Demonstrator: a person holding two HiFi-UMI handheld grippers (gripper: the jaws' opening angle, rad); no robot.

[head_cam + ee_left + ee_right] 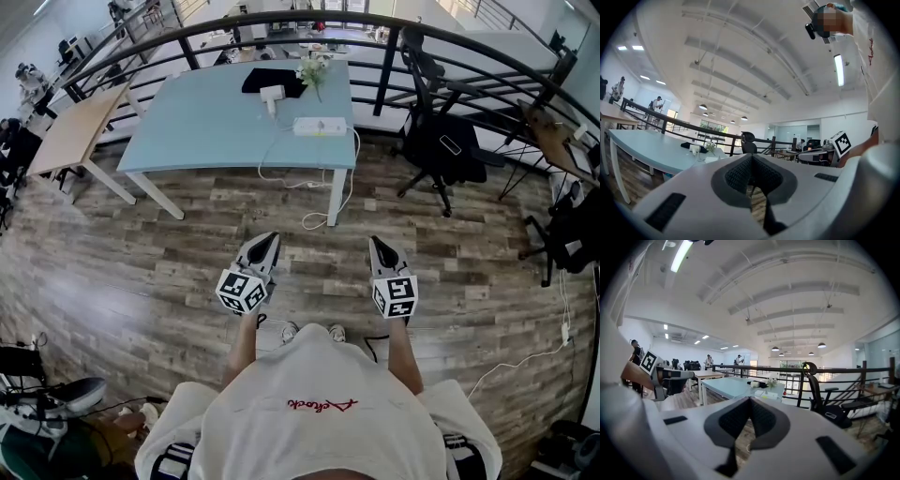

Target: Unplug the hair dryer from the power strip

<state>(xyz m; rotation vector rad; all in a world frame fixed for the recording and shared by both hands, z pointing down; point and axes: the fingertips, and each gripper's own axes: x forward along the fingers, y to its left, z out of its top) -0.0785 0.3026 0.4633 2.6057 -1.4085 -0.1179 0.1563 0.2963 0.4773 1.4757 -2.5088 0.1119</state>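
I have open wooden floor (pixel 169 253) between me and the desk (pixel 206 131). The desk's near part lies bare up to the power strip (pixel 320 126). Flowers (pixel 314 71) stand just behind it, an office chair (pixel 441 145) crowds the right side, and white cables (pixel 323 192) dangle off the front edge.

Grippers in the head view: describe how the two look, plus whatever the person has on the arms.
Both the left gripper and right gripper are pale grey wedges with dark centres, tapering to points, each carrying a white cube with black square markers. Their own views show dark, textured pads and dark slots. The person wears a white short-sleeved shirt with red script.
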